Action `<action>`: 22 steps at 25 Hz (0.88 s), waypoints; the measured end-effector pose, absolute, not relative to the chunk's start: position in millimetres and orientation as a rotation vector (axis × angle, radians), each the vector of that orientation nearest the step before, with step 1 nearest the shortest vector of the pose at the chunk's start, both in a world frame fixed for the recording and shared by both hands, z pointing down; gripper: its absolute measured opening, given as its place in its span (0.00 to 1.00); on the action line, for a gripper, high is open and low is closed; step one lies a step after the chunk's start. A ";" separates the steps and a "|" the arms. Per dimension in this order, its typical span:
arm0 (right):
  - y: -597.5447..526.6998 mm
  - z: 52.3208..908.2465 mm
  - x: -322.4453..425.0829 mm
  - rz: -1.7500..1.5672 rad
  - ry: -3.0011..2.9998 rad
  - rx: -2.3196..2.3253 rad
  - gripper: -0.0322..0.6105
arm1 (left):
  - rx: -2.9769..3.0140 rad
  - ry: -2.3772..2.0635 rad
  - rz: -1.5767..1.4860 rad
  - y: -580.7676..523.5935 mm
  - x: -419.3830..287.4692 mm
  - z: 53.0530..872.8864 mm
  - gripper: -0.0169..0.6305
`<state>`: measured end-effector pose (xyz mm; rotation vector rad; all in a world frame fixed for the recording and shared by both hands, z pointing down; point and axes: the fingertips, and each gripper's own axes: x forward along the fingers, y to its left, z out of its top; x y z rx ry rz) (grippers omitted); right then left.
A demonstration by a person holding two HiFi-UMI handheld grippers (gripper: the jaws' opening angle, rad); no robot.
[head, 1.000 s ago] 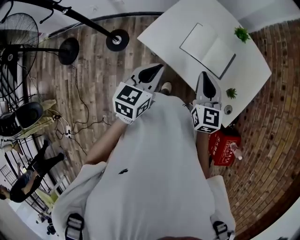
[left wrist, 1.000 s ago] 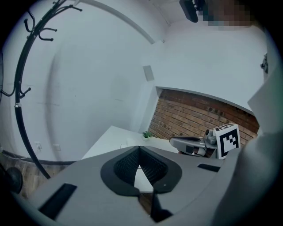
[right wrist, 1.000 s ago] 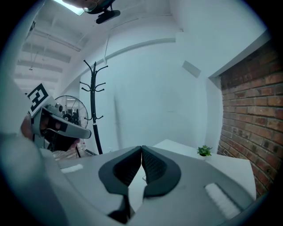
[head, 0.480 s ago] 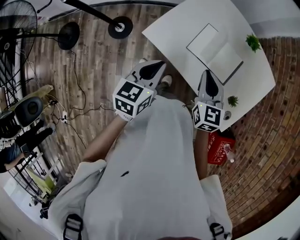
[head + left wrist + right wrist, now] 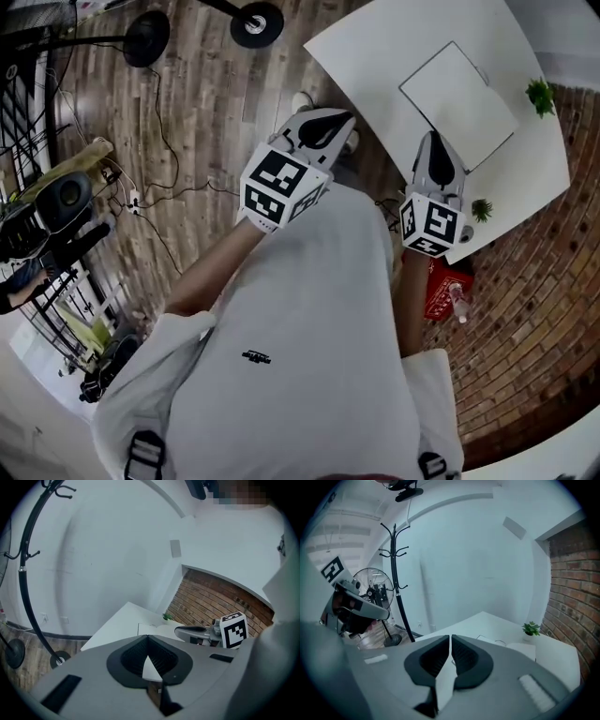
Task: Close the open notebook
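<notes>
The open notebook lies flat on the white table, its pages blank; it also shows in the left gripper view and the right gripper view. My left gripper hangs over the floor beside the table's near corner, shut and empty, short of the notebook. My right gripper reaches over the table's near edge, its tips just short of the notebook's near corner. Its jaws are almost together and starting to open, with nothing between them.
Two small potted plants stand along the table's right side. A red box sits on the floor by the brick wall. A coat stand and a fan stand to the left, with cables on the wooden floor.
Both grippers have moved forward and down toward the table. The right one now reaches over its near edge, close to the notebook. The notebook has not moved.
</notes>
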<state>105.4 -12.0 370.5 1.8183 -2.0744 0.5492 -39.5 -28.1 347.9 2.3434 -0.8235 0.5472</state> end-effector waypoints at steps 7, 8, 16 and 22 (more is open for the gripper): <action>-31.1 391.7 100.0 0.558 -2.053 1.761 0.17 | 2.315 -0.808 0.563 -35.9 -40.7 368.1 0.04; -33.0 394.5 98.7 0.557 -2.050 1.752 0.17 | 2.313 -0.805 0.564 -36.6 -40.1 370.7 0.04; -44.3 417.2 85.9 0.570 -2.019 1.678 0.21 | 2.292 -0.791 0.561 -45.2 -39.4 387.9 0.04; -53.7 438.7 81.6 0.598 -1.975 1.641 0.24 | 2.273 -0.783 0.555 -51.7 -42.4 402.8 0.04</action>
